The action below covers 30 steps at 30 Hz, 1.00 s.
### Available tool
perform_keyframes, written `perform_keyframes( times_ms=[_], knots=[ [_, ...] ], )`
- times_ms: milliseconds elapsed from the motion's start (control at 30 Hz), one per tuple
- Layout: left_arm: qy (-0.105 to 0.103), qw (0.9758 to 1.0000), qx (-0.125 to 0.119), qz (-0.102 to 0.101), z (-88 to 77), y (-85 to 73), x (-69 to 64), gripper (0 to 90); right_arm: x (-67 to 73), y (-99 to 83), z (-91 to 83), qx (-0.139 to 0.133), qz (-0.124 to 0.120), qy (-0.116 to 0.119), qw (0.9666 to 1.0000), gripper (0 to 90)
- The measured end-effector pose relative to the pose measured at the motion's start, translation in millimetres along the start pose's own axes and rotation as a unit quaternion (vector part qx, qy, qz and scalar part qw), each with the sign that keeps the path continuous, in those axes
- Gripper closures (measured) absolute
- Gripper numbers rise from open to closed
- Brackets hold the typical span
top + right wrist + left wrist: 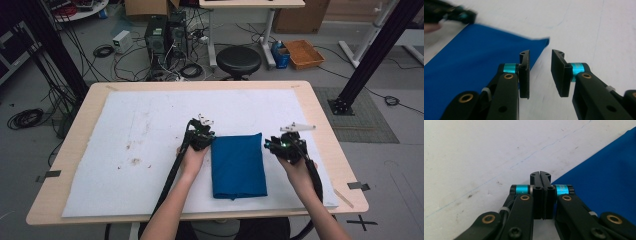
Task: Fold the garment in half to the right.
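Now: folded blue cloth (pixel 238 166) flat on counter, long axis toward person | left gripper (pixel 540 178) jaws together at its left edge, perhaps pinching nothing | right gripper (pixel 540 67) jaws apart, empty, just off right corner.

The high view is dim and slightly soft, its corners dark around the floor, with the white sheet (pixel 150 130) the brightest area and the blue cloth (pixel 238 165) flat and saturated, casting almost no shadow. The left gripper view is bright and even; the sheet nearly washes out near the top, and the black fingers (pixel 537 195) are sharp. The right gripper view is equally bright, with motion blur smearing the cloth's far edge and the other gripper (pixel 459 13) at top left
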<state>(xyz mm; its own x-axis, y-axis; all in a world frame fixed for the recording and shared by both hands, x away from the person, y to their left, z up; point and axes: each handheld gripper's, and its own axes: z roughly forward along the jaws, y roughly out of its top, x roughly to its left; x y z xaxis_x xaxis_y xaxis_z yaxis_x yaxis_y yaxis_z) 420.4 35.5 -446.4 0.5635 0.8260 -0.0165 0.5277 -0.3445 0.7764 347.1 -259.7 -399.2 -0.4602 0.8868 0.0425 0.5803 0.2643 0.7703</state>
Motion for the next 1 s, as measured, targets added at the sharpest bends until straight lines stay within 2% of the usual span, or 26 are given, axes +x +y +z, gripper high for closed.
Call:
perform_keyframes(
  times_ms=[167,333,400,467,567,600,700,767,900,967,1000],
  knots=[
    [0.003,1.0000,0.002,0.003,-0.2,0.2,-0.8,89.0,26.1,-41.2,-44.0,-0.012,-0.013,0.040,0.9990,68.2],
    [0.006,0.9999,0.002,0.009,-0.4,0.2,-1.5,89.0,48.0,-69.7,-67.5,-0.014,-0.013,0.080,0.9966,68.2],
    [0.006,1.0000,0.002,0.007,-0.1,0.0,-1.7,89.0,54.5,-78.8,-69.6,-0.011,-0.012,0.081,0.9966,66.8],
    [0.007,0.9999,0.001,0.009,0.0,-0.1,-2.2,89.0,57.9,-85.2,-67.9,-0.007,-0.022,0.072,0.9972,66.7],
    [0.007,0.9999,0.002,0.010,-0.1,-0.2,-2.0,88.9,58.3,-92.3,-61.8,0.004,-0.017,0.062,0.9979,66.8],
    [0.006,0.9999,0.002,0.010,0.0,-0.2,-1.9,88.9,57.7,-93.2,-60.4,0.004,-0.016,0.060,0.9981,68.6],
    [0.005,0.9999,0.001,0.010,0.3,-0.4,-1.5,88.9,57.1,-93.6,-57.5,0.014,-0.019,0.070,0.9973,84.6],
    [0.005,0.9999,0.000,0.010,0.5,-0.7,-1.3,88.8,58.7,-94.7,-57.1,0.020,-0.026,0.076,0.9965,90.0],
    [0.006,0.9999,0.001,0.013,0.2,-0.6,-1.5,88.9,58.6,-96.0,-60.2,0.021,-0.026,0.075,0.9966,90.0],
    [0.005,0.9999,0.001,0.011,0.1,-0.5,-1.4,88.8,54.8,-96.9,-63.0,0.017,-0.016,0.076,0.9968,90.0],
    [0.006,0.9999,0.002,0.013,-0.1,-0.4,-1.2,88.8,52.4,-97.9,-64.7,0.010,0.000,0.082,0.9966,81.3]
  ],
)
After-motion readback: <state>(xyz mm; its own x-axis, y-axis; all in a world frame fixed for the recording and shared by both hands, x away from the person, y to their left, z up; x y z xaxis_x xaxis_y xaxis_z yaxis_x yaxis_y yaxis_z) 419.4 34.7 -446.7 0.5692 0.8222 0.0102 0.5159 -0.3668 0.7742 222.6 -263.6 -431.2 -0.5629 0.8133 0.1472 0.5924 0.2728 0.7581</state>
